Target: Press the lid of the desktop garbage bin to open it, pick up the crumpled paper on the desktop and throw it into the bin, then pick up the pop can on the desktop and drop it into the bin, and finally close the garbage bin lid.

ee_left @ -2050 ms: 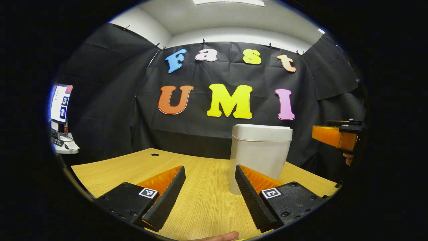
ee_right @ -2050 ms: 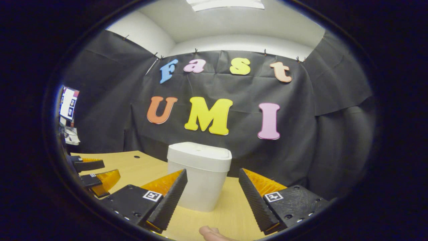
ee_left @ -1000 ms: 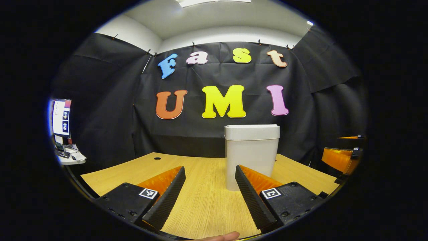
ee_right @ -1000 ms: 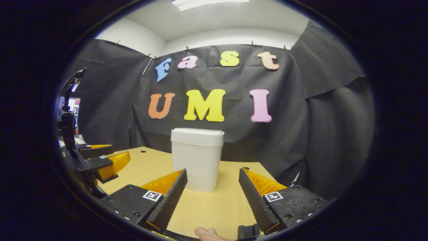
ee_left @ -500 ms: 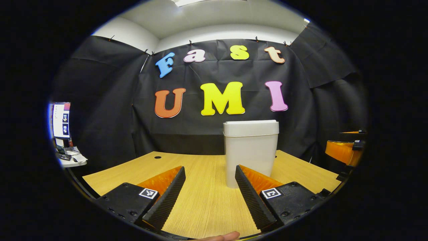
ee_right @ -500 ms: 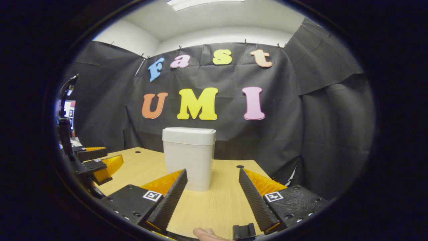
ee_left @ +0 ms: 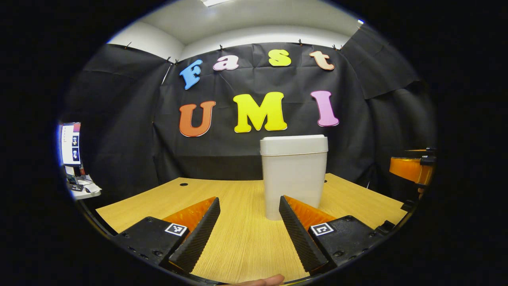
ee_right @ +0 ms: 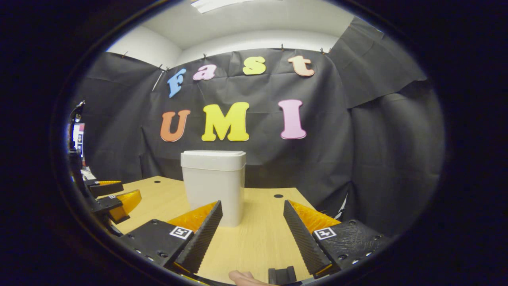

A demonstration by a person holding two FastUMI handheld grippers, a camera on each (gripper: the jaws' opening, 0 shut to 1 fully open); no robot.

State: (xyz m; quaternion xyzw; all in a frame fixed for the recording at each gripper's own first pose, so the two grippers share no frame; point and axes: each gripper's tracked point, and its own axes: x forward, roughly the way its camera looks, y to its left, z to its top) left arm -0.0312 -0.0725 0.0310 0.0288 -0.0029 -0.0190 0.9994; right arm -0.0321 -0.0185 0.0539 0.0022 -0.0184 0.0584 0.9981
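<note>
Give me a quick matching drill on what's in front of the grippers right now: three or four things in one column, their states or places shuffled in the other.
1. bin lid
2. left gripper
3. garbage bin
4. monitor

a. lit, off past the desk's left edge
b. closed
c. open, holding nothing
d. upright on the wooden desk

Pairs: 1-b, 2-c, 3-d, 4-a
</note>
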